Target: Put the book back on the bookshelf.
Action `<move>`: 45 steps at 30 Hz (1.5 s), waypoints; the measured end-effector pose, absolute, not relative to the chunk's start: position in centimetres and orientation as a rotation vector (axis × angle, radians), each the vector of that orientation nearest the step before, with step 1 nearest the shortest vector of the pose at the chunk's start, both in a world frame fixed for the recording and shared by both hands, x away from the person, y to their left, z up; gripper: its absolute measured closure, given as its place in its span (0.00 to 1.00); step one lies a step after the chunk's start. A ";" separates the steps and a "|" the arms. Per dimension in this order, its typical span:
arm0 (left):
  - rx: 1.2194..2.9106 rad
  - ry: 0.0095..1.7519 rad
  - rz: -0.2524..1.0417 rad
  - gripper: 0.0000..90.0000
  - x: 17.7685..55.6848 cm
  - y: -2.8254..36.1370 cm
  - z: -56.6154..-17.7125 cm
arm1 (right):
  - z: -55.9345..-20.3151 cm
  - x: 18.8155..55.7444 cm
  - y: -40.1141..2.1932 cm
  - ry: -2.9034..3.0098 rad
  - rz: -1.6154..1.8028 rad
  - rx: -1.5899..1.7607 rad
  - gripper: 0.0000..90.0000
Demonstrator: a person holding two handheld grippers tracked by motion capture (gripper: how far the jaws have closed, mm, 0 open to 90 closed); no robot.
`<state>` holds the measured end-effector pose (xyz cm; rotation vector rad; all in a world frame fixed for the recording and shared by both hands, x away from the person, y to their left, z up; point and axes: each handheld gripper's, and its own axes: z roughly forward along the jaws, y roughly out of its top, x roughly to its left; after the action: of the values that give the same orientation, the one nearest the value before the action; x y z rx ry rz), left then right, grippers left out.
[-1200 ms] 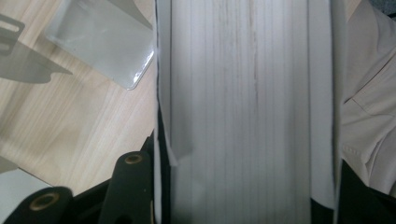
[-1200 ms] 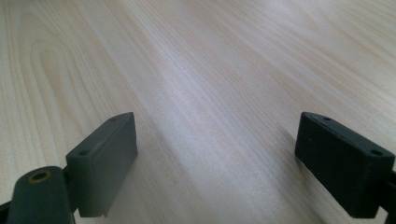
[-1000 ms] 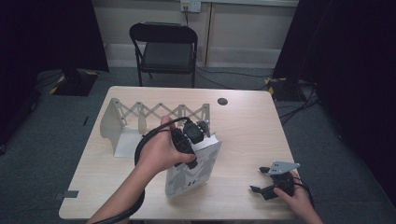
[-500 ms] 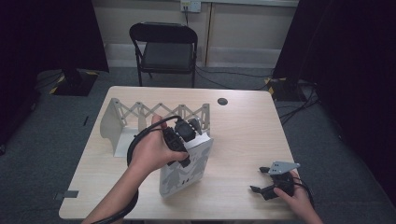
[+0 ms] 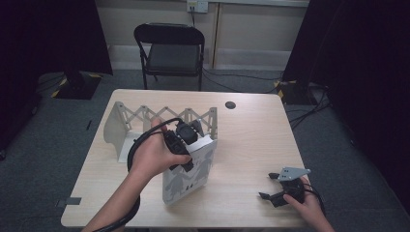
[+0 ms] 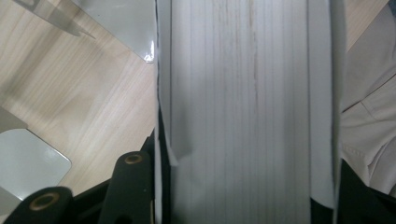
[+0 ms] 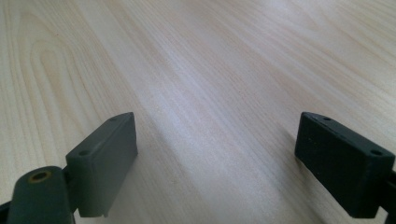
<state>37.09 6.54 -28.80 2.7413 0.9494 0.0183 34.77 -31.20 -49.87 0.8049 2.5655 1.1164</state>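
A thick white book (image 5: pixel 191 180) with grey figures on its cover stands tilted on the table, just in front of a white accordion book rack (image 5: pixel 145 116). My left gripper (image 5: pixel 189 141) grips it from above and is shut on it. In the left gripper view the book's page edge (image 6: pixel 243 93) runs between the two jaws, with one black finger (image 6: pixel 133 186) pressed against its side. The rack's grey plates (image 6: pixel 28 163) lie beside it on the wood. My right gripper (image 5: pixel 269 186) rests near the table's front right corner. Its jaws stand open (image 7: pixel 224 158) over bare wood.
The light wooden table (image 5: pixel 256 140) has a small black round disc (image 5: pixel 230 105) near its far edge. A black folding chair (image 5: pixel 169 53) stands behind the table. Cables run over the grey floor at the back right.
My left gripper has carried the book slightly to the left, closer to the rack's middle. The right gripper has stayed where it was.
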 end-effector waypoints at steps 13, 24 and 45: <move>2.734 1.015 0.021 0.59 37.6 7.0 -28.6 | -49.9 34.8 -31.2 2.565 1.117 0.804 0.14; 2.705 1.068 0.034 0.59 38.3 7.4 -28.3 | -49.9 34.8 -31.2 2.566 1.116 0.804 0.14; 2.658 1.175 0.047 0.59 39.9 6.4 -27.9 | -49.9 34.8 -31.2 2.567 1.116 0.804 0.14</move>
<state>39.95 6.37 -27.86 2.6576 1.1748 0.0472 34.77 -31.21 -49.86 0.8037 2.5666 1.1156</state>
